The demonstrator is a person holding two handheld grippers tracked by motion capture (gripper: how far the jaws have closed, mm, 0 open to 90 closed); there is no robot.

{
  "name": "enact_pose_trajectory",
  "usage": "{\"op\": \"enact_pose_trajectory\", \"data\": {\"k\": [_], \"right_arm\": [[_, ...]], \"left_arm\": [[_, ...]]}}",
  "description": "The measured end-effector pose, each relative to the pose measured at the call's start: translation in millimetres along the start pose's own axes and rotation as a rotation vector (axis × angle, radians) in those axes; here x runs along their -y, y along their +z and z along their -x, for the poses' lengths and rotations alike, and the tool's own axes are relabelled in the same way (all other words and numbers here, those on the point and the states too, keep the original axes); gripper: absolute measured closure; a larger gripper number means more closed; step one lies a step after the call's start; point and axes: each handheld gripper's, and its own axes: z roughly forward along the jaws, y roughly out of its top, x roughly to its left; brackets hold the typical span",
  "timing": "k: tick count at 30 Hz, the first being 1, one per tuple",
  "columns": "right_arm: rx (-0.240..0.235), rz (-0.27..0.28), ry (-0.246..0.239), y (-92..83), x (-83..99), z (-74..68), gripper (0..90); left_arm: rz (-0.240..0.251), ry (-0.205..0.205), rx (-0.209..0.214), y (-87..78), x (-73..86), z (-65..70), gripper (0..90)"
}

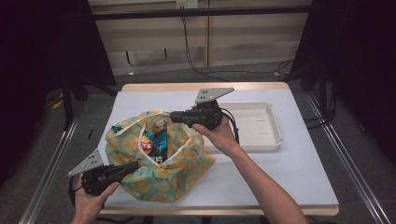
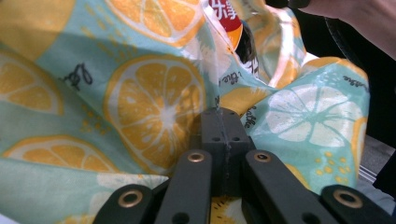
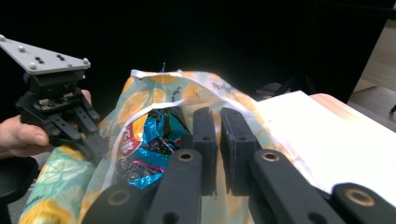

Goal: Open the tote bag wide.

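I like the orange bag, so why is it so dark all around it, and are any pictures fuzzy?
High view: light falls on the table and bag, while the room's sides stay black. Left gripper view: the bag's print is soft, being so close. Right gripper view: black background, bright glare on the white table, snack packets a bit blurry.

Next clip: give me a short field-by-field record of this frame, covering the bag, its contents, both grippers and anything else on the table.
bag: cloth bag with an orange-slice print, slumped on the white table, mouth open upward
contents: snack packets and a bottle top show in the opening
left gripper: jaws shut on the bag's fabric at its near left side
right gripper: above the bag's mouth, a narrow gap between the jaws, nothing held
other: white tray behind and to the right of the bag, empty
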Motion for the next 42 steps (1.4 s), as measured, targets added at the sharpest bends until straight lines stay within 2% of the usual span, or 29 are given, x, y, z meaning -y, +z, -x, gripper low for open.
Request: {"op": "enact_pose_trajectory", "data": {"k": [2,7,10,14,18,19,20,21,23,24,26,28,29,31,33,34,35,39,40,42], "right_arm": [[0.016,0.0,0.008,-3.7,3.2,2.2,75.6],[0.078,-0.021,0.046,-10.3,14.9,14.5,69.0],[0.118,-0.04,0.069,-14.2,24.2,23.7,60.0],[0.13,-0.075,0.106,-12.0,37.5,33.7,52.5],[0.119,-0.091,0.133,-2.4,45.9,38.0,50.5],[0.105,-0.093,0.146,0.3,47.2,38.6,51.1],[0.095,-0.101,0.15,3.0,48.3,38.6,58.7],[0.079,-0.108,0.141,5.2,48.9,38.0,69.5],[0.071,-0.109,0.126,7.1,47.9,35.7,84.2],[0.069,-0.097,0.121,6.0,45.8,34.5,87.9],[0.075,-0.061,0.115,1.1,39.5,33.8,89.4],[0.086,-0.033,0.106,-5.4,31.4,32.7,89.6],[0.09,-0.024,0.097,-8.6,27.3,31.7,89.7],[0.095,-0.001,0.086,-15.2,19.6,29.3,89.8],[0.092,0.03,0.079,-22.5,12.7,26.0,89.7],[0.085,0.045,0.076,-25.8,9.8,24.1,89.8],[0.088,0.053,0.071,-28.7,7.2,21.7,89.7],[0.067,0.058,0.052,-34.2,2.8,10.2,89.8],[0.057,0.057,0.049,-34.7,3.3,7.1,89.8],[0.042,0.059,0.045,-35.3,6.1,0.4,89.8]], "left_arm": [[0.003,0.0,-0.005,-2.6,2.3,0.5,90.0],[0.008,0.003,-0.008,-3.0,2.6,-0.8,90.0],[0.007,0.004,-0.007,-1.9,2.2,-1.2,90.0],[0.012,0.002,-0.007,-1.5,2.2,-1.7,90.0],[0.019,0.002,-0.001,-0.9,2.3,-1.7,90.0],[0.021,0.002,0.0,-0.7,2.2,-1.7,90.0],[0.014,0.003,-0.016,-1.0,1.7,-1.2,90.0],[0.016,0.006,-0.014,-1.1,1.4,-1.5,90.0],[0.03,0.004,0.006,-0.6,1.1,-2.5,90.0],[0.033,0.004,0.003,-0.7,0.7,-2.5,90.0],[0.04,0.001,-0.008,-1.5,-1.1,-1.6,89.6],[0.052,0.008,0.0,-1.6,-3.1,-2.0,89.4],[0.044,0.011,-0.018,-2.3,-4.4,-1.1,89.4],[0.055,0.011,-0.001,-1.4,-6.0,-0.9,89.4],[0.048,0.017,-0.01,-1.4,-8.2,0.0,89.5],[0.056,0.018,0.004,-0.6,-8.9,-0.2,89.5],[0.048,0.022,-0.022,-1.0,-10.1,1.1,89.6],[0.054,0.021,-0.003,-0.9,-9.0,1.0,89.6],[0.048,0.016,-0.017,-1.5,-7.7,1.4,89.7],[0.048,0.012,-0.017,-3.2,-3.8,0.1,89.7]]}}
